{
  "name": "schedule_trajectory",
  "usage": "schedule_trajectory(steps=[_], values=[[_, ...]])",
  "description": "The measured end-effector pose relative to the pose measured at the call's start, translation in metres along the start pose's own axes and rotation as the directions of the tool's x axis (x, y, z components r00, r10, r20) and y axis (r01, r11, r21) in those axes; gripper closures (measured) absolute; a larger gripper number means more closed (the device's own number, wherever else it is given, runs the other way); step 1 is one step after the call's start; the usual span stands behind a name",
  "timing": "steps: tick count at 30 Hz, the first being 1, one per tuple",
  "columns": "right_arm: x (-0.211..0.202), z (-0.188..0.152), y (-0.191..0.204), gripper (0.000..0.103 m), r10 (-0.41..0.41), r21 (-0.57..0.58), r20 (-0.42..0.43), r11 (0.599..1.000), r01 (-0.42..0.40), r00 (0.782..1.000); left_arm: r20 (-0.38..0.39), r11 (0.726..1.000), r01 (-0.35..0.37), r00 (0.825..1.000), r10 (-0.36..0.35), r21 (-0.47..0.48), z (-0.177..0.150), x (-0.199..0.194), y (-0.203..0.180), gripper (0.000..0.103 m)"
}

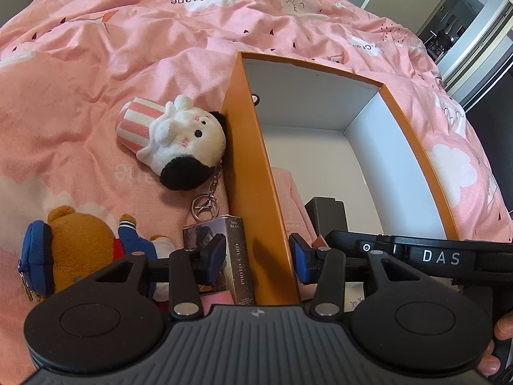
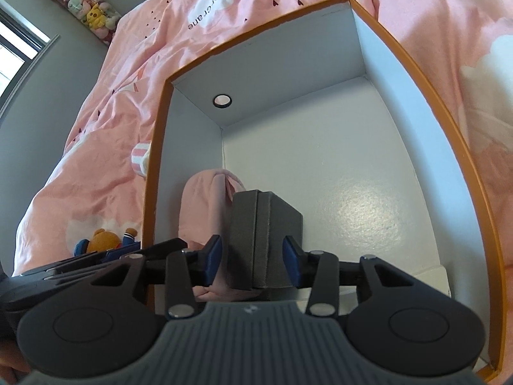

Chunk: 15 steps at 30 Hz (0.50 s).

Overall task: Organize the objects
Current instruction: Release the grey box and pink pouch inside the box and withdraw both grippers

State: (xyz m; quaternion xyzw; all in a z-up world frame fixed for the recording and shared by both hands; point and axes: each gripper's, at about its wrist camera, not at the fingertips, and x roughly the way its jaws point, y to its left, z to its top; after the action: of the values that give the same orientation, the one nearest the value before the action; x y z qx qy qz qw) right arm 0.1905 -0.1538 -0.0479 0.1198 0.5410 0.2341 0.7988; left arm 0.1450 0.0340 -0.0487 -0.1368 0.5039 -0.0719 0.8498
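Orange box on the bed holds a pink cloth and grey case. My right gripper brackets the case; grip uncertain. My left gripper gapes, straddling the box wall. Only its camera shows the photo-card box and plush keychain outside.

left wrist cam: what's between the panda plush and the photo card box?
Left wrist view: the plush's keychain, chain and ring, lying on the pink duvet, reaches toward the card box. Nothing else there.
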Motion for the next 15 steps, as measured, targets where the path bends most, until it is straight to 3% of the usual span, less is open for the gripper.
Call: schedule_trajectory(steps=[3, 6, 15], values=[[0.0, -0.001, 0.004, 0.079, -0.015, -0.038, 0.012, 0.999, 0.015, 1.0, 0.005, 1.0, 0.006, 1.0, -0.006, 0.001, 0.0, -0.001, -0.001, 0.05], [0.003, -0.002, 0.006, 0.086, -0.02, -0.074, 0.022, 0.997, 0.021, 1.0, 0.014, 1.0, 0.018, 1.0, -0.018, 0.001, -0.001, -0.002, -0.002, 0.047], [-0.002, -0.001, 0.001, 0.08, -0.031, -0.077, 0.048, 0.996, 0.035, 0.998, 0.056, 0.999, 0.044, 0.997, -0.044, 0.001, 0.001, -0.013, -0.004, 0.04]])
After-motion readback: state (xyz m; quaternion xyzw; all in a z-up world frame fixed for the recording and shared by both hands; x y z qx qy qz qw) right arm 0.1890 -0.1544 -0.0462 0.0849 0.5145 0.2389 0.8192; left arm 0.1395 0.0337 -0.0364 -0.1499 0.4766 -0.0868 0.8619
